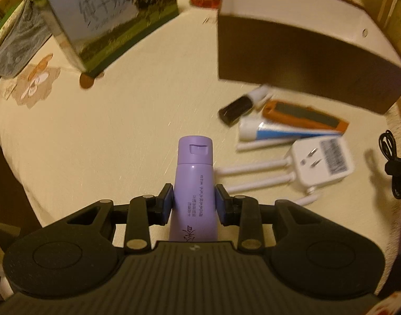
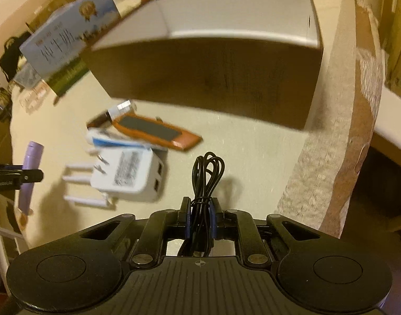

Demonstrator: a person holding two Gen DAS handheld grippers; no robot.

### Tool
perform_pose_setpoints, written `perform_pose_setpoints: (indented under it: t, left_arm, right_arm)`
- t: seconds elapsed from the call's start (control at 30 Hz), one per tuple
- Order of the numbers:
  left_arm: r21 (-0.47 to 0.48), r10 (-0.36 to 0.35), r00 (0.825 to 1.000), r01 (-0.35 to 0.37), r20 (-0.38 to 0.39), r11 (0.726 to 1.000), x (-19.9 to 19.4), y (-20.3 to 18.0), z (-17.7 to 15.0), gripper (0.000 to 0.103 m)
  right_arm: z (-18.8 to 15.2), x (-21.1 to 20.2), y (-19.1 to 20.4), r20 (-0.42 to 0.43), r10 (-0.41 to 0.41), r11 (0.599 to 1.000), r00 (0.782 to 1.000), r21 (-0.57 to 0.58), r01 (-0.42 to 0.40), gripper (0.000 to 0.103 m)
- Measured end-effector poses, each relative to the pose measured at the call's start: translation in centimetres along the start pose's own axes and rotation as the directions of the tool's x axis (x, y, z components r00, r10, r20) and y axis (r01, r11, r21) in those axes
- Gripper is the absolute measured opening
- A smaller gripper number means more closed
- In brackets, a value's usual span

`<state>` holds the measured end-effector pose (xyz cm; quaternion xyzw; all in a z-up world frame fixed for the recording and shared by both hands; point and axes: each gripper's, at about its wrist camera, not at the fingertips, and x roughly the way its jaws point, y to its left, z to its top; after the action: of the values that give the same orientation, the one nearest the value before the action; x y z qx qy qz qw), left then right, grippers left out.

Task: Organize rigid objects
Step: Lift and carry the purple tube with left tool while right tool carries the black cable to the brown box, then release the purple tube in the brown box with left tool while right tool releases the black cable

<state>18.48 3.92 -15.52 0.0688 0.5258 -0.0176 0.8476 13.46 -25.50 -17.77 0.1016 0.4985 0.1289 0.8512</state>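
Observation:
My left gripper [image 1: 194, 199] is shut on a purple bottle [image 1: 193, 178], cap pointing away, held above the cream table [image 1: 108, 136]. My right gripper [image 2: 200, 216] is shut on a bundled black cable [image 2: 207, 176], whose loops stick out past the pads. In the right wrist view the purple bottle [image 2: 29, 176] and the left gripper's fingers [image 2: 29, 176] show at the left edge. The black cable [image 1: 393, 168] shows at the right edge of the left wrist view. A brown open box [image 1: 300, 52] with white inner walls stands ahead of both grippers.
On the table lie a white plug adapter [image 1: 321, 161] with white sticks beside it, a blue-white tube [image 1: 276, 132], an orange flat tool [image 1: 305, 116] and a small dark bottle [image 1: 239, 109]. A milk carton box [image 1: 108, 18] stands at the back left. The table edge [image 2: 339, 157] runs along the right.

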Motion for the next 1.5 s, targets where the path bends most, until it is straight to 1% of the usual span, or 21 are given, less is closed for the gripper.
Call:
perform_pose_setpoints:
  t: [0.17, 0.4, 0.63, 0.77, 0.9, 1.0, 1.17, 1.37, 1.5]
  left_arm:
    - [0.035, -0.028, 0.998, 0.026, 0.058, 0.999, -1.8, -1.2, 2.3, 0.029]
    - [0.105, -0.065, 0.988, 0.050, 0.140, 0.993, -3.6, -3.0, 6.7, 0.029]
    - [0.185, -0.109, 0.970, 0.068, 0.218, 0.980, -4.4, -5.2, 12.3, 0.029]
    - [0.213, -0.121, 0.963, 0.069, 0.240, 0.975, -3.8, -6.6, 15.5, 0.029]
    - [0.230, -0.137, 0.960, 0.080, 0.244, 0.970, -2.7, -7.6, 18.3, 0.029]
    - [0.261, -0.144, 0.959, 0.078, 0.242, 0.962, -1.5, -8.2, 20.2, 0.029]
    - [0.288, -0.134, 0.965, 0.066, 0.224, 0.955, 1.1, -8.8, 23.0, 0.029]
    - [0.315, -0.111, 0.975, 0.045, 0.195, 0.948, 4.6, -9.4, 24.8, 0.029]
    - [0.359, -0.085, 0.979, 0.013, 0.185, 0.933, 6.5, -10.2, 25.4, 0.030]
  right_arm:
    - [2.2, -2.3, 0.2, 0.072, 0.035, 0.999, 0.997, 0.011, -0.036, 0.010]
    - [6.5, -4.6, -0.6, 0.173, 0.063, 0.997, 0.983, 0.040, -0.071, 0.010]
    - [11.5, -4.6, -2.2, 0.232, 0.056, 0.993, 0.971, 0.088, -0.078, 0.010]
    - [13.8, -3.8, -2.9, 0.253, 0.035, 0.994, 0.967, 0.089, -0.059, 0.010]
    - [15.9, -3.0, -3.9, 0.257, 0.038, 0.991, 0.966, 0.111, -0.069, 0.010]
    - [17.3, -2.0, -4.4, 0.251, 0.042, 0.988, 0.967, 0.131, -0.077, 0.010]
    - [19.5, 0.3, -5.2, 0.231, 0.039, 0.984, 0.972, 0.162, -0.078, 0.010]
    - [20.7, 3.5, -6.0, 0.186, 0.006, 0.984, 0.983, 0.177, -0.039, 0.010]
    - [21.4, 5.4, -6.9, 0.166, -0.010, 0.977, 0.986, 0.213, -0.026, 0.010]
